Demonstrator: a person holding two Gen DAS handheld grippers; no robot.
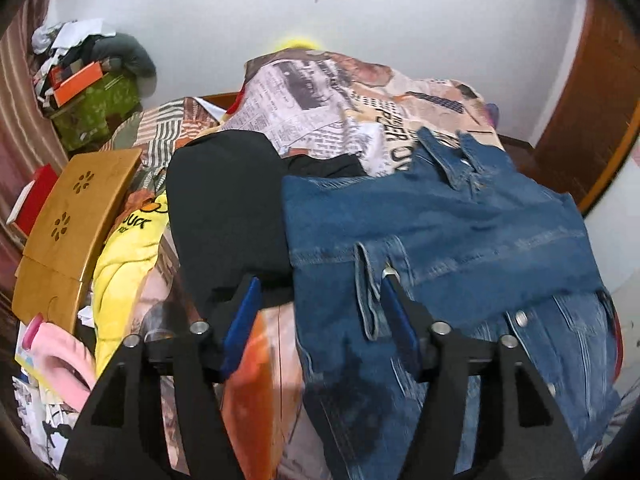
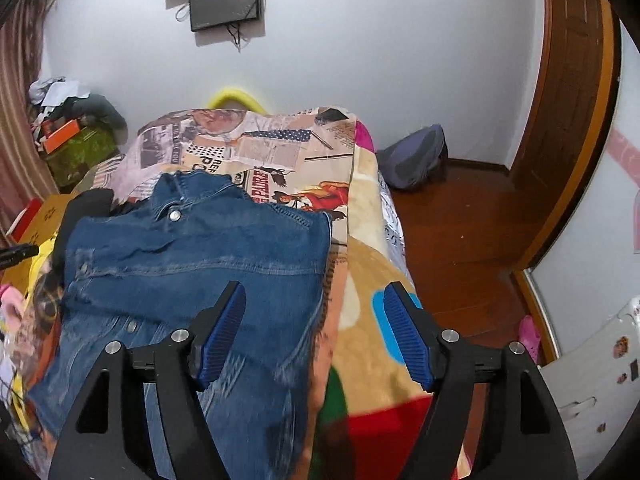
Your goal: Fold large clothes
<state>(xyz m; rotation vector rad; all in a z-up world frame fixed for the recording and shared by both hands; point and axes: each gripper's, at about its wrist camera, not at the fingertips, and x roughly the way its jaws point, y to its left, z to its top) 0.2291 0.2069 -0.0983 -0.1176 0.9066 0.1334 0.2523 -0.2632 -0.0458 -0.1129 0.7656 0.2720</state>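
Denim jacket (image 2: pixel 192 256) lay spread on the bed (image 2: pixel 372 300), collar toward the wall, a sleeve doubled back over its body, seemingly so the next fold could start from a flat shape. Above the jacket's near hem the left claw (image 1: pixel 320 312) stood wide, gripping nothing; over the jacket's right edge the right claw (image 2: pixel 316 328) gaped wide too, empty. Left of the jacket sat a black garment (image 1: pixel 228 208), probably waiting its turn.

The denim jacket (image 1: pixel 440 220) blurs near its hem (cut off below).
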